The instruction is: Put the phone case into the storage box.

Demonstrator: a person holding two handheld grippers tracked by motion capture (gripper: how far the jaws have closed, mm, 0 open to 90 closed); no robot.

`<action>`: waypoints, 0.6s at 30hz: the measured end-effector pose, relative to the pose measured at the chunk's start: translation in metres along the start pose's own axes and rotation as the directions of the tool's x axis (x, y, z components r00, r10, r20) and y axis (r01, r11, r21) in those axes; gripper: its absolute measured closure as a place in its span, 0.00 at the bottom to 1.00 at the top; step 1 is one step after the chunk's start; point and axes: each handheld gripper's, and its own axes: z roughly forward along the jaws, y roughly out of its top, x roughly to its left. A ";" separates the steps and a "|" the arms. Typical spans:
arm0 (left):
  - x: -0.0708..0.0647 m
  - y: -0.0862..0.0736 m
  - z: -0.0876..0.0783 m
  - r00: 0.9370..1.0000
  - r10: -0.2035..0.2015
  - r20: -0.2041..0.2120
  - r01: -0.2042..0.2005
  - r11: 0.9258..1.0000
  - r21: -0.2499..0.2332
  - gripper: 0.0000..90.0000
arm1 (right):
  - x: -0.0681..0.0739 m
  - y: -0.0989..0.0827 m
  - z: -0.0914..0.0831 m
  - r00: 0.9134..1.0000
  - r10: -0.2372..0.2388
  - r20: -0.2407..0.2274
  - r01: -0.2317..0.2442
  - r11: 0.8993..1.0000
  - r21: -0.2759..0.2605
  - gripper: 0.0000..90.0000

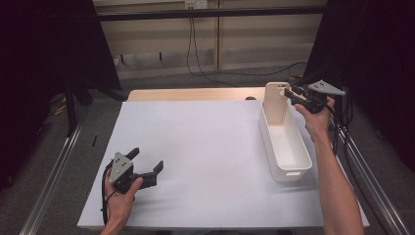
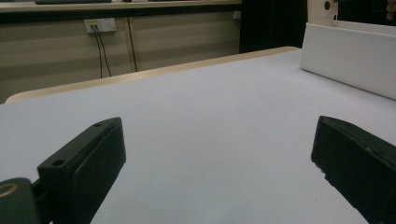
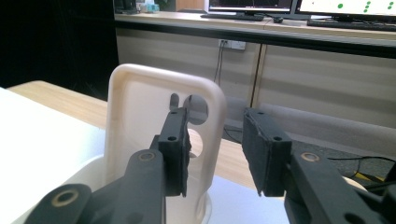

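Your right gripper [image 1: 292,94] hovers at the far end of the white bin [image 1: 274,142], beside the cream phone case [image 1: 277,103] that stands upright in that end. In the right gripper view its jaws are parted: one pad is beside the phone case's [image 3: 140,107] right edge, the other is clear of it, so the case is released. Your left gripper [image 1: 146,160] rests low on the white counter [image 1: 205,147] near its front left corner, jaws spread wide and grasping nothing.
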 end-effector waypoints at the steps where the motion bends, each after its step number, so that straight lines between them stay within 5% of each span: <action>1: 0.000 0.000 0.000 1.000 -0.001 -0.001 0.001 1.000 -0.001 0.03 | -0.001 0.000 -0.001 1.000 0.007 -0.002 -0.007 1.000 -0.002 0.67; 18: 0.005 0.000 -0.005 1.000 -0.012 -0.009 0.012 1.000 -0.021 0.03 | 0.003 0.004 -0.006 0.999 0.041 -0.024 -0.041 0.999 -0.009 0.28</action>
